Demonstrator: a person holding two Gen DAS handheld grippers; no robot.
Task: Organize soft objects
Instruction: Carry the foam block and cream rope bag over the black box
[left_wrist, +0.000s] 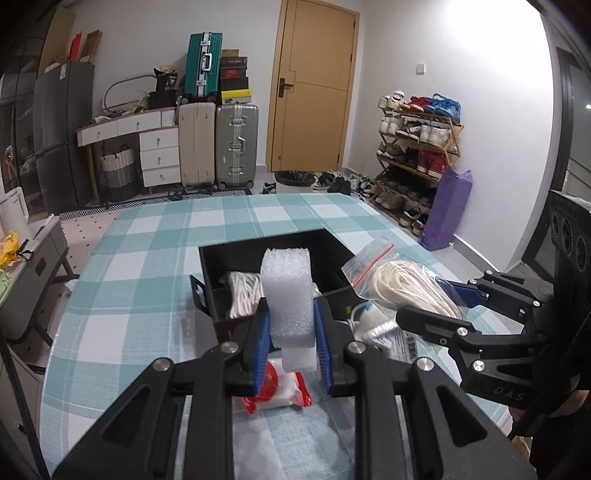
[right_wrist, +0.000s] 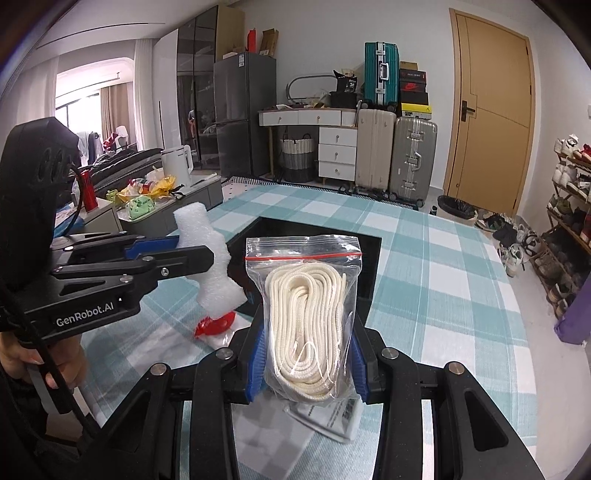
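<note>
- Left gripper (left_wrist: 293, 347): blue pads closed on a white foam block (left_wrist: 289, 295), which stands upright between them and is pinched in at the waist; seen from the right wrist view it is lifted clear of the table.
- Right gripper (right_wrist: 308, 360): jaws clamped on a clear zip bag of cream rope (right_wrist: 308, 321), red seal strip across the top; bag upright, above the tablecloth.
- Black bin (left_wrist: 240, 258) sits on the teal-and-white checked tablecloth (left_wrist: 147, 236), just beyond both grippers. A bundle of white cord (left_wrist: 242, 291) lies inside, at its left side.
- Red-and-white packet (left_wrist: 280, 387) lies on the cloth below the foam block.
- Flat silver-grey pouch (right_wrist: 332, 417) with small print lies under the rope bag; print too small to read.
- Writing: "GenRobot.AI" in white on the left gripper's body, read from the right wrist view; "DAS" partly visible on the right gripper's body.
- Background: shoebox (right_wrist: 413, 85) with Nike swoosh stacked beside a teal suitcase (right_wrist: 381, 72).
</note>
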